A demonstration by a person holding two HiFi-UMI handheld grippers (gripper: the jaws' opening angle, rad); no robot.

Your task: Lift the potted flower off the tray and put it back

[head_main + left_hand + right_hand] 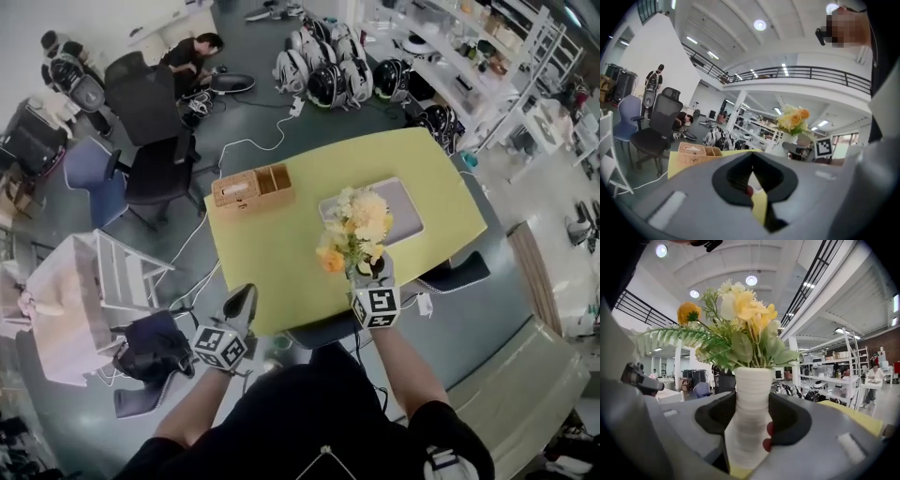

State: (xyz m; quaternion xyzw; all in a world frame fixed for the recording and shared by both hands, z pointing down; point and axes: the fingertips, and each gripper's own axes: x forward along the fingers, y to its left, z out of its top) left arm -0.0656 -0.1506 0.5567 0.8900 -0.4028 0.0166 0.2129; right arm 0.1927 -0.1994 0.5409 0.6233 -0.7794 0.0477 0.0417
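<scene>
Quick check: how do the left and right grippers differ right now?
The right gripper clamps the potted flower by its white vase; the left gripper has its jaws together on nothing. The right gripper sits in front of the tray; the left gripper hangs at the near left edge of the yellow table. Both carry marker cubes and point forward.

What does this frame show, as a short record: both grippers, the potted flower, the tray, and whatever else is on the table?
right gripper: shut on the vase of the potted flower
potted flower: upright, held up off the tray
tray: grey, on the yellow table, visible part bare
left gripper: jaws together, nothing held, at the table's near edge
also on table: wooden box, left of the tray
</scene>
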